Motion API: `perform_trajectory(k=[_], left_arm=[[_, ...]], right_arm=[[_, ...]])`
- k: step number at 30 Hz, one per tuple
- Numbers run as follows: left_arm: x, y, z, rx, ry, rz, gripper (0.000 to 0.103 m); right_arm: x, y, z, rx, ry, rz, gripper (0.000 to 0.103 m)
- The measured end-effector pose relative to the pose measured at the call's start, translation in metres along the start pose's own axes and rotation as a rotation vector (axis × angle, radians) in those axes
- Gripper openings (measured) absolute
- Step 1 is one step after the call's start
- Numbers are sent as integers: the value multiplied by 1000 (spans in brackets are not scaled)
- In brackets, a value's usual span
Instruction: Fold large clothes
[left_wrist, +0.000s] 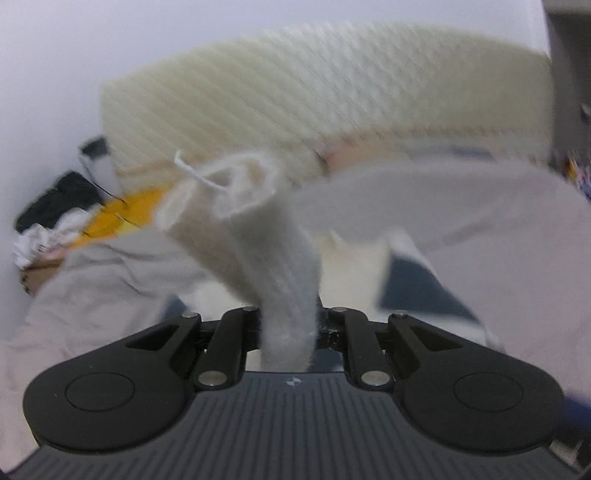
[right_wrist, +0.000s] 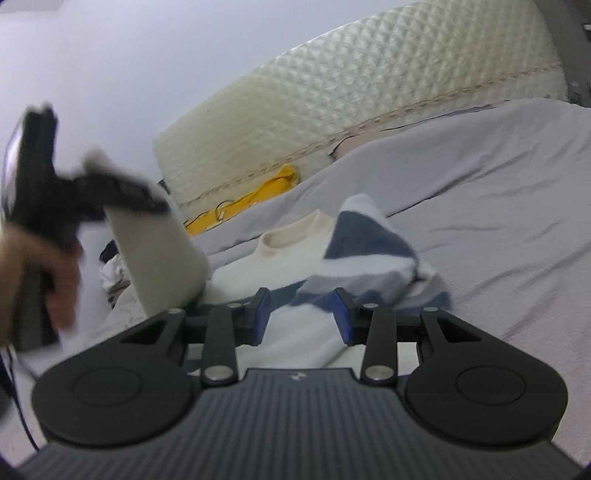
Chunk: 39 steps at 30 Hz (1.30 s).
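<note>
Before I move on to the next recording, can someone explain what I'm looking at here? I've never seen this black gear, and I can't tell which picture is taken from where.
There is no robot. A person carries one hand-held gripper in each hand, and each has a camera looking forward along its two fingers. The black ribbed body low in each picture is the tool itself.

The left camera shows the left hand-held gripper shut on a cream knitted sleeve, which stands up in front of the lens.

The right camera shows the right hand-held gripper open and empty, with blue pads. The left tool and the person's hand show at its left edge, blurred.

On the grey bedsheet lies the sweater, cream with navy and grey stripes. A quilted mattress leans against the wall behind.
</note>
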<state>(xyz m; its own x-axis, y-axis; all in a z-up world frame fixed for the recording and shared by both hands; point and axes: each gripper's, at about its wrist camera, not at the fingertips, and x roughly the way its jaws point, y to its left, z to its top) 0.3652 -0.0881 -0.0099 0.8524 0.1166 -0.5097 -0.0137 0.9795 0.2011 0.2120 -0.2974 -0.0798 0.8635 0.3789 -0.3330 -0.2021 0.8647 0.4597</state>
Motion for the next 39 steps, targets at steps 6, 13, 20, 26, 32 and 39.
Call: perform_trajectory(k=[6,13,20,26,32,39], left_arm=[[39,-65,-60,61,128,-87,16],[54,-75,-95,32,170,-137,20],[17,-57,-90,-43,173,-305,64],[-25,-32,-107,-126,157,-447,69],[-48,-4,-129,-201,115,-508,70],[-19,43,-146,-294,70,-425,70]], right_arm=[[-1,-37,11,98,-9,-52,41],[2,-69,16,186,-17,-97,41],[11,-69,15,176,-16,-114,41],[15,-57,12,113,-12,-125,41],[22,-43,6,48,-2,-130,41],[34,-17,-8,-52,54,-110,41]])
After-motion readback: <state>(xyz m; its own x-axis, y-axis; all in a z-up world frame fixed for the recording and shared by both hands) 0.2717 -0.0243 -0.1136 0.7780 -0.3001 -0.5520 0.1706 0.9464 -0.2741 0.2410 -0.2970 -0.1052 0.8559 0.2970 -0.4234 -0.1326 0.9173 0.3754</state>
